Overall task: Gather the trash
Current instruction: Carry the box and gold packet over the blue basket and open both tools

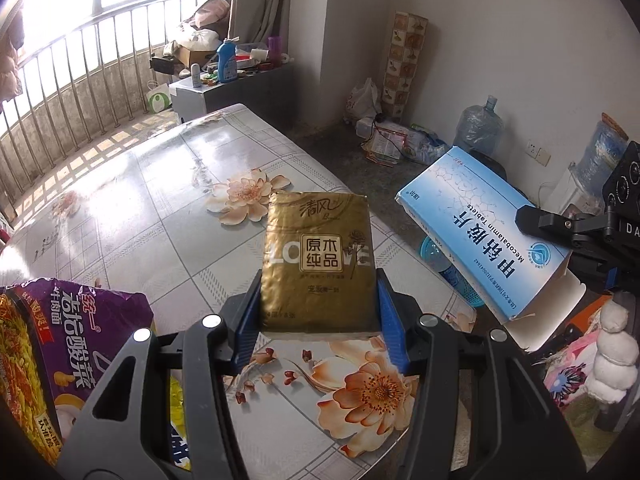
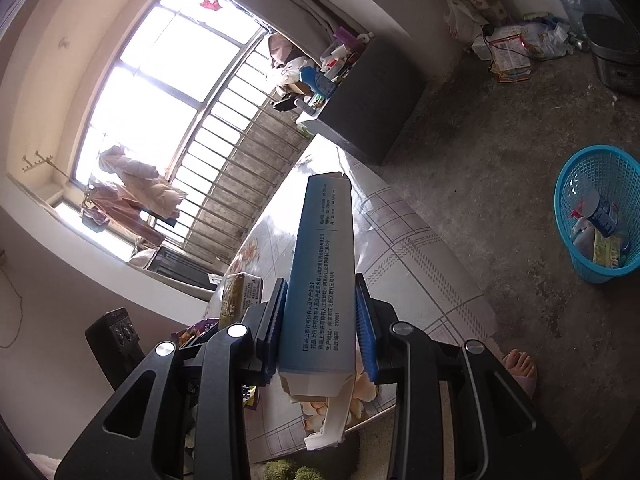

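Here both grippers, left [image 1: 318, 300] and right [image 2: 320, 328], tilt downward, loaded.

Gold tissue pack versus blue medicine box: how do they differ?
The tissue pack is soft, gold wrapping, sealed; the medicine box is stiff blue-white card with a torn-open end flap. The pack sits in the left gripper, the box in the right gripper. Both are clamped, off the table.
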`<state>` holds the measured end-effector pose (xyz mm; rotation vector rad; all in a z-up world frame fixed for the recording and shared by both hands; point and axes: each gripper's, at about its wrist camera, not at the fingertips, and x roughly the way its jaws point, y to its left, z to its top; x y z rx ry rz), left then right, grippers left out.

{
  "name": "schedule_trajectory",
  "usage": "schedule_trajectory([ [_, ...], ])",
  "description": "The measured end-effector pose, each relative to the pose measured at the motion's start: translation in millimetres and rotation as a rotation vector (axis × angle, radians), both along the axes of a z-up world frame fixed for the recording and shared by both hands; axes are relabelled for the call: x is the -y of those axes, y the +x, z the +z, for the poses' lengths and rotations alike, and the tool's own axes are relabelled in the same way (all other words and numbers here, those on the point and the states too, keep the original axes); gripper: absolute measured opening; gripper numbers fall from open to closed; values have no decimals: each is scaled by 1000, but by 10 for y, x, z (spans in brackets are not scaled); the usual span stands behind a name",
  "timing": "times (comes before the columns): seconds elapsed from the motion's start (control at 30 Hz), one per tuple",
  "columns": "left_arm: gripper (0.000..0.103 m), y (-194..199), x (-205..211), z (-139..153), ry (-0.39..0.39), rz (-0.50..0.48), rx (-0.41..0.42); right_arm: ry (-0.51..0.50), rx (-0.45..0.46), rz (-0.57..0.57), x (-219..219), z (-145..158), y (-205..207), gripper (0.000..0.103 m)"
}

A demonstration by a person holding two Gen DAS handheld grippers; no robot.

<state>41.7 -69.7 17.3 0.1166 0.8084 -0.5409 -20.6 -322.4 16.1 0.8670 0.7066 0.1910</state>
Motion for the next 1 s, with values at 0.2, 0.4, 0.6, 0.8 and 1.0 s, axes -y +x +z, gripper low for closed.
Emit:
schedule_trajectory([
  [0.2, 49, 154, 573, 209, -69, -137, -38, -35, 44, -181, 530, 204, -407, 32],
  [0.4, 49, 311, 1425, 170, -106, -301, -176, -73, 9, -395, 1056, 158, -764, 32],
  [0.6, 49, 350, 2382, -100, -71, -446, -310, -96, -89, -568, 1527, -149, -890, 32],
  [0.8, 49, 404, 3269, -501, 14, -533, -377, -53, -184, -676, 2056, -625, -728, 32],
  [1.0, 69, 570, 3919, -946, 39, -559, -390, -2, -323, -757, 2627, -1257, -417, 45],
])
